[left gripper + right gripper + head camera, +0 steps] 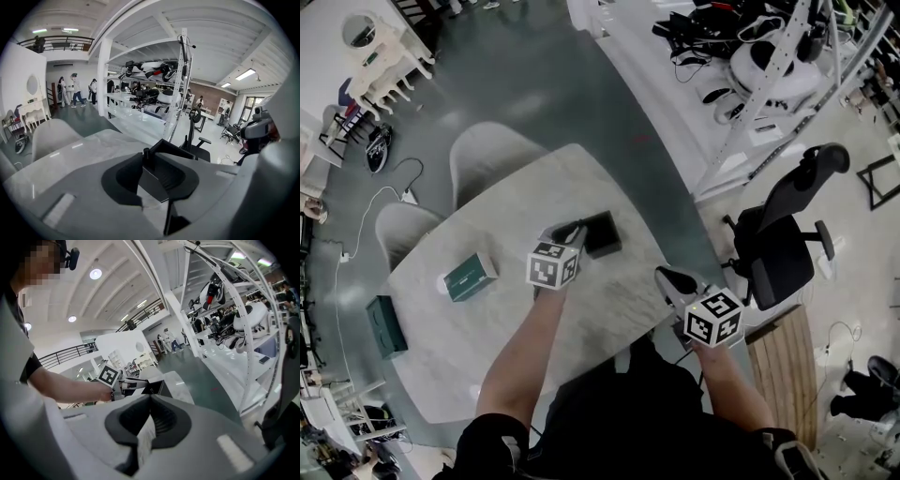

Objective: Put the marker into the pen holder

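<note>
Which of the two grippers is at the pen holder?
The left gripper: it holds the marker right at the black pen holder, while the right gripper hangs shut and empty, away from it, by the table's near edge.

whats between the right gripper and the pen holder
Only bare table. The head view shows nothing lying on the stretch from the right gripper to the pen holder.
</note>
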`<state>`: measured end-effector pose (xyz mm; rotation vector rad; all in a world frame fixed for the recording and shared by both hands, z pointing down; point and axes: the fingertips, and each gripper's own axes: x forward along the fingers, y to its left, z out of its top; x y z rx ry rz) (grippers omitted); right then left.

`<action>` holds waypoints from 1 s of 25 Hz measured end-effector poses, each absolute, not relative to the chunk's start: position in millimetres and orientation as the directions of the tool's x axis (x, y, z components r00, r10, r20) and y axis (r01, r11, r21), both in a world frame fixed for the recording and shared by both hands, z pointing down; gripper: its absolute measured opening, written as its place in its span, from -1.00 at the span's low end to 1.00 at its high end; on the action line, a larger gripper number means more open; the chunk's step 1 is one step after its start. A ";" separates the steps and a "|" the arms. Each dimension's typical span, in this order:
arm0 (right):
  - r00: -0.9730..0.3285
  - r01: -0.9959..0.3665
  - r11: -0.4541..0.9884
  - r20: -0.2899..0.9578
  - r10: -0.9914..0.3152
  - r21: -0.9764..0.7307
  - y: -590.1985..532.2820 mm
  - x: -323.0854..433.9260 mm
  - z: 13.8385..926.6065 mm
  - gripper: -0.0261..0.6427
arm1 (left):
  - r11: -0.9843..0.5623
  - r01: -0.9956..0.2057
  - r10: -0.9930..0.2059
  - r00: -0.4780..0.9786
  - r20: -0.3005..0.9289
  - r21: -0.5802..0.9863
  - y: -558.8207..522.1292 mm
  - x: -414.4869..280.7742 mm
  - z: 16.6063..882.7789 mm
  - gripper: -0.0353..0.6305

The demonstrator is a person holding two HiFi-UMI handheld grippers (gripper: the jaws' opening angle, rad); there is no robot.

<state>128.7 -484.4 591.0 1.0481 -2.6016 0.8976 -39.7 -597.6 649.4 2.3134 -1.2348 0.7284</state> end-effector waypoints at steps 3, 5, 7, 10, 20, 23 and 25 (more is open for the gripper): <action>-0.733 -0.679 0.570 0.389 -0.558 -0.463 -482.6 132.8 588.9 -0.91 | -0.505 -0.855 -0.643 0.466 0.608 0.120 -592.3 -40.2 641.8 -0.69; -0.731 -0.681 0.572 0.388 -0.561 -0.457 -485.7 139.5 586.7 -0.91 | -0.496 -0.859 -0.655 0.466 0.594 0.127 -588.2 -39.7 634.7 -0.69; -0.727 -0.686 0.577 0.383 -0.570 -0.443 -494.3 147.6 581.4 -0.91 | -0.485 -0.865 -0.673 0.463 0.577 0.128 -586.7 -41.4 624.9 -0.69; -0.739 -0.674 0.611 0.355 -0.573 -0.416 -509.9 150.9 566.2 -0.91 | -0.456 -0.881 -0.708 0.445 0.548 0.126 -586.1 -51.8 604.5 -0.69; -0.847 -0.532 0.778 0.219 -0.485 -0.334 -520.5 102.5 504.5 -0.91 | -0.383 -0.922 -0.837 0.371 0.402 0.056 -535.7 -89.7 515.0 -0.75; -0.883 -0.469 0.838 0.188 -0.431 -0.280 -505.1 76.2 484.2 -0.91 | -0.334 -0.938 -0.872 0.346 0.347 0.095 -510.0 -112.3 496.1 -0.76; -0.909 -0.413 0.878 0.175 -0.379 -0.243 -483.8 57.9 472.7 -0.91 | -0.318 -0.942 -0.881 0.334 0.333 0.105 -488.8 -126.6 488.8 -0.78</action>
